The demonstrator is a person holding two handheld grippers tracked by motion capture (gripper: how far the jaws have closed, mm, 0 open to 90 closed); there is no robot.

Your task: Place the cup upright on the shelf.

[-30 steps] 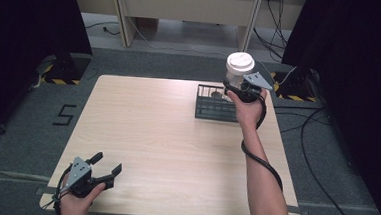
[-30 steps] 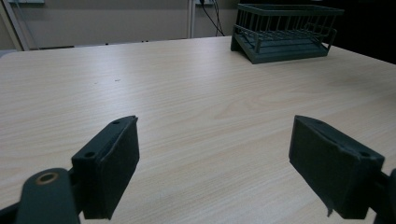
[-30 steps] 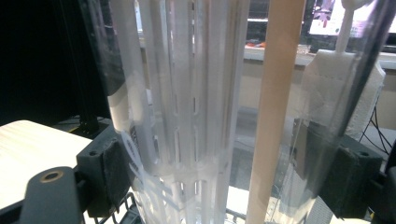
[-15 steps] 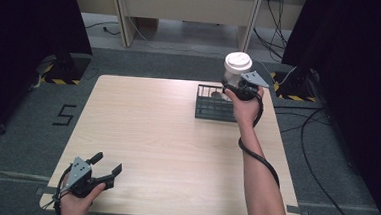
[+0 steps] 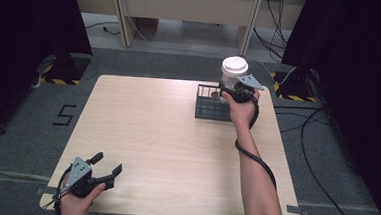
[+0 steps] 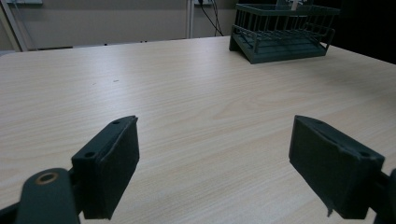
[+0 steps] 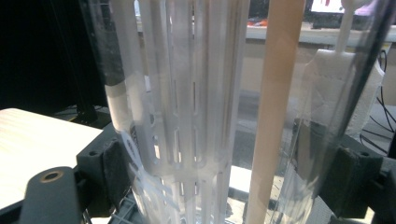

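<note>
Both grippers: right (image 5: 229, 92) fingers clamp clear ribbed plastic cup (image 7: 196, 112); left (image 5: 105, 166) fingers wide apart.

High view: I look forward and down over the whole table (image 5: 176, 151).
Left gripper view: low, near the tabletop, facing the far wire basket (image 6: 285, 32).
Right gripper view: pressed close against the clear cup (image 7: 224, 112).
Shared: basket, tabletop.

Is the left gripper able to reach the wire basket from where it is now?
Probably not without a long stretch. The left gripper sits open at the table's near left corner, while the wire basket stands far across at the right. Only bare tabletop lies between them.
</note>
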